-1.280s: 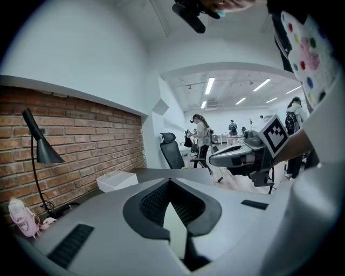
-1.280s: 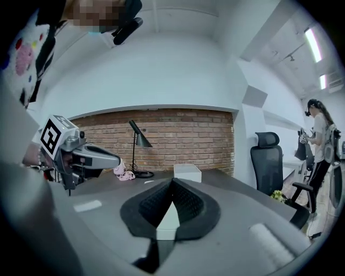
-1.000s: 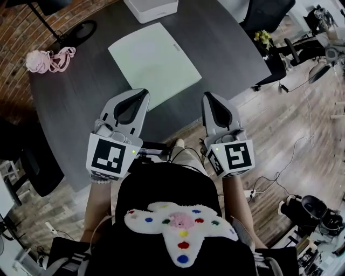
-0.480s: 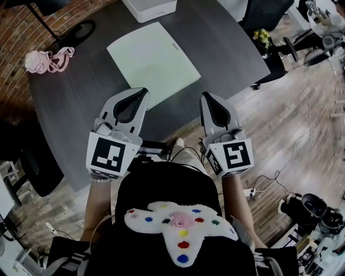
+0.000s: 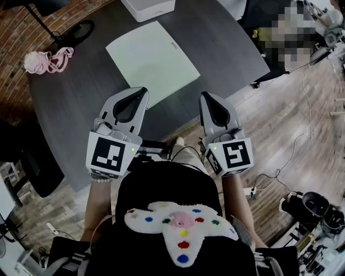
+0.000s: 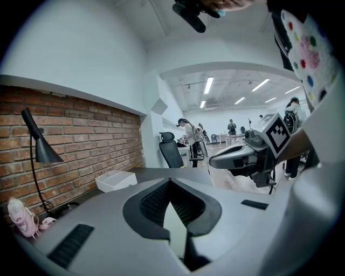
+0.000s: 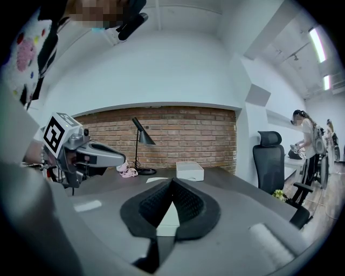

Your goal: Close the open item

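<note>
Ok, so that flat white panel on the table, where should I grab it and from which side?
Probably along its near right edge, coming in low from your side with the right gripper. The flat white panel is thin and lies flat on the table, so only an edge offers a pinch. That edge faces this gripper, whose shut jaws must open first.

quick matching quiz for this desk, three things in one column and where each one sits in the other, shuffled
Things:
1 white box
2 pale green sheet
3 pink bundle

Places:
a middle of the table
b left end, near the brick wall
c far edge

Pairs: 1-c, 2-a, 3-b
</note>
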Available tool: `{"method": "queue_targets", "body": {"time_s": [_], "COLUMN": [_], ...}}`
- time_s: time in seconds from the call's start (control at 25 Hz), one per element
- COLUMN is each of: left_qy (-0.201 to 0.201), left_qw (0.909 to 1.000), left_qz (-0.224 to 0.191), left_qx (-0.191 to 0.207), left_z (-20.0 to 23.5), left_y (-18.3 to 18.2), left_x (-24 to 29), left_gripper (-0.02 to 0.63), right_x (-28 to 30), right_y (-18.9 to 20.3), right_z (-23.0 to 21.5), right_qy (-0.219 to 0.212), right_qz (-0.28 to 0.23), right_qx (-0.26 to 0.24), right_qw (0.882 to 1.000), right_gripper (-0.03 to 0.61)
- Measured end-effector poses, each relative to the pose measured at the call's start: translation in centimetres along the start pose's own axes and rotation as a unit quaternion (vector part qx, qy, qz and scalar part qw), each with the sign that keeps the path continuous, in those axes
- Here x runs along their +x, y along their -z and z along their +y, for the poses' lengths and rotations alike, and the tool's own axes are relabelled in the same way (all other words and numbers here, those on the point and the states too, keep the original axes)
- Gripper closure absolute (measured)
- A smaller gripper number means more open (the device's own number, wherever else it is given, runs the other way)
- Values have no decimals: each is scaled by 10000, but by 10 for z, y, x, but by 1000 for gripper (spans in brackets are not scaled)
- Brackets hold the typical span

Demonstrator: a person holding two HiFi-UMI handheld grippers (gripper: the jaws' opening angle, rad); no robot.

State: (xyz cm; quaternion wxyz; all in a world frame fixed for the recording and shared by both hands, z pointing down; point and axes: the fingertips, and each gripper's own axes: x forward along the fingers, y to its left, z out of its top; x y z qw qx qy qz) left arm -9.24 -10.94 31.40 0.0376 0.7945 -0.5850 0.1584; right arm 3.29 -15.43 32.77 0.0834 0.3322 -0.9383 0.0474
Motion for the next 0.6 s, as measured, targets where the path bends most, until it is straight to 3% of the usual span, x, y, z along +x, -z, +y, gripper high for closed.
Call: {"method": "queue_targets", "body": {"time_s": [0.6], "left_qy": [-50], "left_qw": [10000], "left_qz": [37], "left_qx": [-18], "left_z": [-3], "left_y": [1], "left_x": [1], "left_gripper": [607], "right_x": [-2], "right_y": [8], "right_z": [0], "right_qy": [-56], "right_qz": [108], "right_qx": [22], "right_qw": [9999], "right_gripper": [571]}}
